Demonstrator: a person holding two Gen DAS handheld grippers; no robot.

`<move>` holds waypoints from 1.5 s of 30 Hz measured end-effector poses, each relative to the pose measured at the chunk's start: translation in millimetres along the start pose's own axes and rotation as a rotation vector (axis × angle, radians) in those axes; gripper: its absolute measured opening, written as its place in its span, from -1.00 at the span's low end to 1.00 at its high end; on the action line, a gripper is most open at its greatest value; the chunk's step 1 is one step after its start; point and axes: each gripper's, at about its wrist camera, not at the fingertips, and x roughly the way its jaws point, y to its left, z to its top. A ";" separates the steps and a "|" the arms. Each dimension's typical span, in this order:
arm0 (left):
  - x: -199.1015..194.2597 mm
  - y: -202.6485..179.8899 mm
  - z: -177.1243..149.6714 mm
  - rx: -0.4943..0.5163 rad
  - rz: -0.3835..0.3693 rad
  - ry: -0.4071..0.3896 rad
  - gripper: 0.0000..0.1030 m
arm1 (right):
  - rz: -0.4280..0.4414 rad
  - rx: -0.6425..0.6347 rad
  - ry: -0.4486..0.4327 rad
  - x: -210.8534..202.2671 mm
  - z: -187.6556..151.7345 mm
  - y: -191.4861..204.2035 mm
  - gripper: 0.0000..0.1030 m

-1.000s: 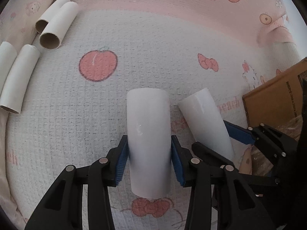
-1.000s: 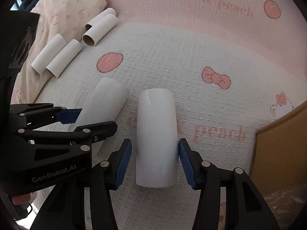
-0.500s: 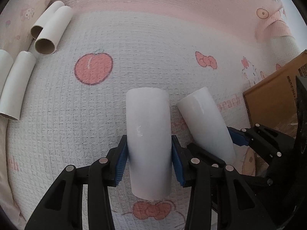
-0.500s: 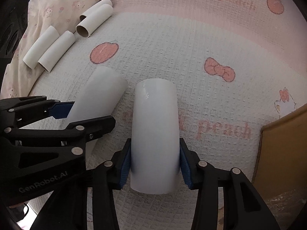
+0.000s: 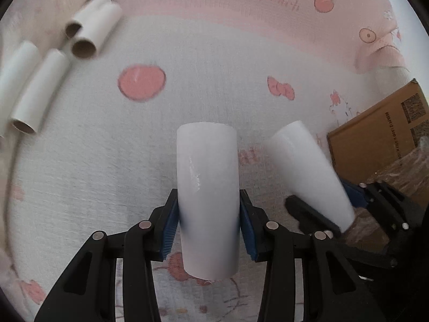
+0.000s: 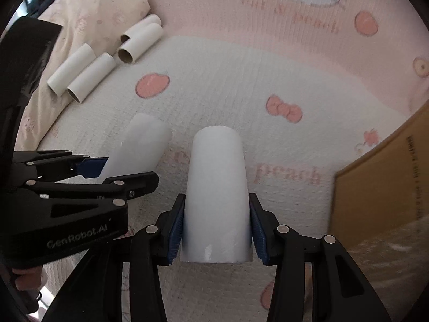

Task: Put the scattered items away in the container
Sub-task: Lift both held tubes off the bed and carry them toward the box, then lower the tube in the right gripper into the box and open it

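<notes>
My left gripper (image 5: 208,228) is shut on a white paper tube (image 5: 207,196) and holds it above the bed cover. My right gripper (image 6: 216,233) is shut on a second white tube (image 6: 216,187), also lifted. Each gripper shows in the other's view: the right gripper (image 5: 321,212) with its tube (image 5: 303,169) to the right, the left gripper (image 6: 118,171) with its tube (image 6: 139,145) to the left. The brown cardboard box (image 5: 380,131) stands at the right, and in the right wrist view (image 6: 386,187) too.
Several more white tubes lie at the far left: one pair (image 6: 80,77) near a cream pillow (image 6: 88,8) and another pair (image 6: 139,41) behind it. They show in the left wrist view (image 5: 40,88) as well. The pink and white patterned cover (image 6: 228,80) lies under everything.
Both grippers have risen with their tubes and shifted a little toward the box; the right gripper closed on its tube a second ago. The loose tubes look farther off.
</notes>
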 end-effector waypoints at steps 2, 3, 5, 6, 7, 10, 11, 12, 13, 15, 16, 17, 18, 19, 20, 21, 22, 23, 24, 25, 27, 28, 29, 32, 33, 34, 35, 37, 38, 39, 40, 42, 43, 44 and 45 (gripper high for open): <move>-12.4 -4.3 1.1 0.027 0.025 -0.040 -0.12 | -0.018 -0.005 -0.028 -12.9 0.2 -2.0 -0.18; -17.5 -5.7 1.7 0.034 0.029 -0.055 -0.12 | -0.023 -0.004 -0.036 -18.7 0.4 -6.0 -0.18; -28.0 -8.5 2.8 0.039 0.023 -0.080 -0.12 | -0.032 0.003 -0.061 -29.0 2.6 -8.9 -0.18; -33.1 -10.2 3.3 0.038 0.016 -0.088 -0.12 | -0.037 0.009 -0.073 -33.8 2.9 -11.6 -0.18; -37.5 -12.0 3.7 0.037 0.010 -0.094 -0.12 | -0.042 0.017 -0.085 -39.4 3.3 -14.4 -0.18; -53.6 -19.4 5.6 0.051 -0.013 -0.114 -0.12 | -0.038 0.049 -0.119 -58.2 5.5 -24.9 -0.18; -59.2 -21.3 6.2 0.060 -0.017 -0.122 -0.12 | -0.034 0.059 -0.131 -64.2 5.8 -28.0 -0.18; -66.0 -25.6 7.5 0.073 -0.022 -0.133 -0.12 | -0.029 0.066 -0.143 -69.6 6.8 -30.0 -0.18; -72.7 -29.7 9.4 0.087 -0.028 -0.143 -0.12 | -0.027 0.071 -0.156 -74.9 7.9 -31.3 -0.18; -83.3 -38.4 11.9 0.107 -0.038 -0.161 -0.12 | -0.032 0.079 -0.191 -87.7 10.8 -32.0 -0.18; -89.8 -44.1 13.9 0.120 -0.045 -0.170 -0.12 | -0.029 0.084 -0.209 -96.7 10.8 -34.4 -0.18; -97.3 -50.8 16.6 0.134 -0.052 -0.182 -0.12 | -0.024 0.090 -0.226 -104.7 10.5 -36.7 -0.18; -104.7 -57.6 19.2 0.149 -0.060 -0.198 -0.12 | -0.019 0.097 -0.243 -111.0 11.6 -37.9 -0.18; -109.7 -63.2 21.1 0.163 -0.067 -0.209 -0.12 | -0.015 0.104 -0.261 -117.6 13.6 -38.8 -0.18; -114.9 -69.1 23.7 0.179 -0.072 -0.221 -0.12 | -0.015 0.110 -0.280 -126.0 14.3 -41.1 -0.18; -120.9 -75.6 26.3 0.199 -0.075 -0.237 -0.12 | -0.019 0.115 -0.297 -133.7 15.1 -43.0 -0.18; -125.6 -81.5 28.1 0.218 -0.075 -0.250 -0.12 | -0.024 0.122 -0.310 -141.1 16.3 -45.1 -0.18; -131.4 -89.1 30.5 0.244 -0.074 -0.265 -0.12 | -0.029 0.128 -0.324 -148.4 16.7 -48.3 -0.18; -135.6 -95.5 33.0 0.266 -0.071 -0.278 -0.12 | -0.032 0.134 -0.334 -154.3 16.5 -51.4 -0.18; -139.7 -101.6 35.0 0.286 -0.069 -0.291 -0.12 | -0.035 0.140 -0.343 -159.6 16.7 -54.0 -0.18; -148.7 -115.0 37.7 0.329 -0.070 -0.315 -0.12 | -0.046 0.145 -0.362 -168.8 16.4 -58.0 -0.18; -152.5 -121.0 39.4 0.346 -0.072 -0.327 -0.12 | -0.057 0.146 -0.372 -174.2 15.8 -60.5 -0.18; -156.3 -127.4 40.9 0.364 -0.073 -0.339 -0.12 | -0.068 0.145 -0.380 -179.2 15.6 -62.9 -0.18; -165.0 -145.4 44.5 0.414 -0.077 -0.365 -0.12 | -0.092 0.160 -0.393 -191.3 14.8 -73.6 -0.18; -167.0 -151.1 46.3 0.428 -0.081 -0.369 -0.12 | -0.099 0.170 -0.400 -195.4 14.4 -78.6 -0.18; -168.2 -156.2 47.8 0.441 -0.087 -0.370 -0.12 | -0.106 0.179 -0.406 -199.2 13.7 -83.3 -0.18; -169.1 -162.1 50.0 0.453 -0.097 -0.371 -0.12 | -0.109 0.190 -0.410 -202.4 13.0 -87.9 -0.18; -169.1 -173.1 55.6 0.473 -0.117 -0.363 -0.12 | -0.102 0.219 -0.421 -210.2 11.4 -98.2 -0.18; -168.5 -180.0 59.2 0.485 -0.127 -0.358 -0.12 | -0.097 0.237 -0.428 -214.8 10.6 -103.8 -0.18; -168.4 -187.7 62.9 0.499 -0.137 -0.354 -0.12 | -0.092 0.250 -0.431 -218.3 10.0 -108.4 -0.18; -168.2 -195.6 66.3 0.514 -0.146 -0.351 -0.12 | -0.088 0.264 -0.434 -221.4 9.7 -113.9 -0.18; -167.2 -213.8 73.2 0.555 -0.170 -0.347 -0.12 | -0.095 0.298 -0.439 -227.0 8.5 -126.9 -0.18; -165.8 -220.4 75.5 0.570 -0.184 -0.340 -0.12 | -0.102 0.315 -0.437 -229.2 7.4 -133.8 -0.18; -163.1 -228.4 79.2 0.585 -0.203 -0.328 -0.12 | -0.104 0.329 -0.434 -231.4 5.7 -140.9 -0.18; -159.5 -237.0 82.6 0.594 -0.222 -0.312 -0.12 | -0.104 0.346 -0.432 -233.2 3.6 -147.8 -0.18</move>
